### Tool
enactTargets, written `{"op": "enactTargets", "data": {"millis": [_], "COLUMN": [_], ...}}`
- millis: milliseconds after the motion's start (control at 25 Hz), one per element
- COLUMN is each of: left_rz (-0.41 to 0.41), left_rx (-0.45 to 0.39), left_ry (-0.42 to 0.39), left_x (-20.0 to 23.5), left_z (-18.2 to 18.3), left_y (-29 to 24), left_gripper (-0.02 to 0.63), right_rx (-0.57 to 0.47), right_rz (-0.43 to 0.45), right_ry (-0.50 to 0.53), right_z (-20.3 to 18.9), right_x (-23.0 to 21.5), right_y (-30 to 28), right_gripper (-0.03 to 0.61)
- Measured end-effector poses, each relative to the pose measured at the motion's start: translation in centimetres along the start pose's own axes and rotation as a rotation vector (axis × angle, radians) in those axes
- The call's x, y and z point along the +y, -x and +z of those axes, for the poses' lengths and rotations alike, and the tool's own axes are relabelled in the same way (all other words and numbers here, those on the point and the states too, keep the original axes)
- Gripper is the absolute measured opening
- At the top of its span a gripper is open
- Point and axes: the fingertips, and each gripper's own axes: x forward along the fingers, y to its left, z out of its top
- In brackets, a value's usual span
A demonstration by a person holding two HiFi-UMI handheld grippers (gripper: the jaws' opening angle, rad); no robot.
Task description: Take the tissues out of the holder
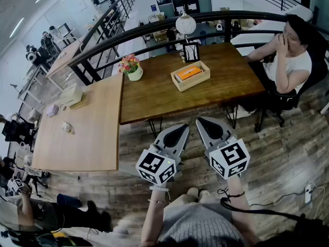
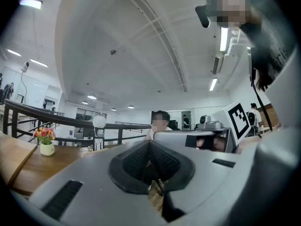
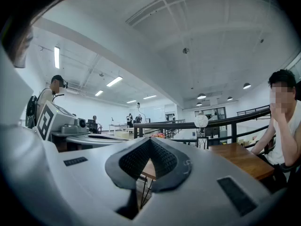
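Observation:
A shallow wooden holder [image 1: 179, 82] sits on the dark wooden table [image 1: 154, 94], with an orange tissue pack [image 1: 188, 72] lying in it. Both grippers hang well short of the table, over the floor and close to my body. My left gripper [image 1: 181, 128] points toward the table's near edge, and its black pads [image 2: 134, 160] meet at the tip with nothing between them. Beside it on the right, my right gripper [image 1: 202, 121] is also shut and empty, pads [image 3: 162, 158] together. Neither gripper view shows the holder.
A flower pot [image 1: 132, 69] stands at the dark table's left end, with a round mirror [image 1: 185, 23] and small frame [image 1: 190, 51] at its far edge. A person [image 1: 288, 55] sits at the right end. A lighter table [image 1: 87, 133] adjoins on the left, behind it a black railing [image 1: 154, 27].

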Motion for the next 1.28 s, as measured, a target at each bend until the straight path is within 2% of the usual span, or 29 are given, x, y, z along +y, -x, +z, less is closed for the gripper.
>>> {"op": "enactTargets", "data": {"millis": [680,800,1000,1280], "left_rz": [0.005,0.010,0.082,0.091], "left_rx": [-0.016,-0.012,0.012,0.009], "left_ry": [-0.003,0.000,0.014,0.003], "left_x": [-0.7,-1.2,-0.8,1.8], "left_z": [0.1,-0.3,-1.4,-1.0], "left_y": [-0.5,-0.2,1.4,-1.2], "left_gripper": [0.008,0.008,0.008,0.008], "right_rx": [-0.002,-0.020,-0.039,-0.016], "right_rz": [0.017,0.038,0.094,0.131], "right_ry": [-0.008,-0.053,-0.150,-0.180], "right_z": [-0.2,-0.4,-1.1,-1.5], "right_x": [-0.3,-0.4,0.6,-1.6], "right_y": [0.6,0.7,0.6,-2.6], "right_gripper": [0.012,0.012,0.012,0.012]}}
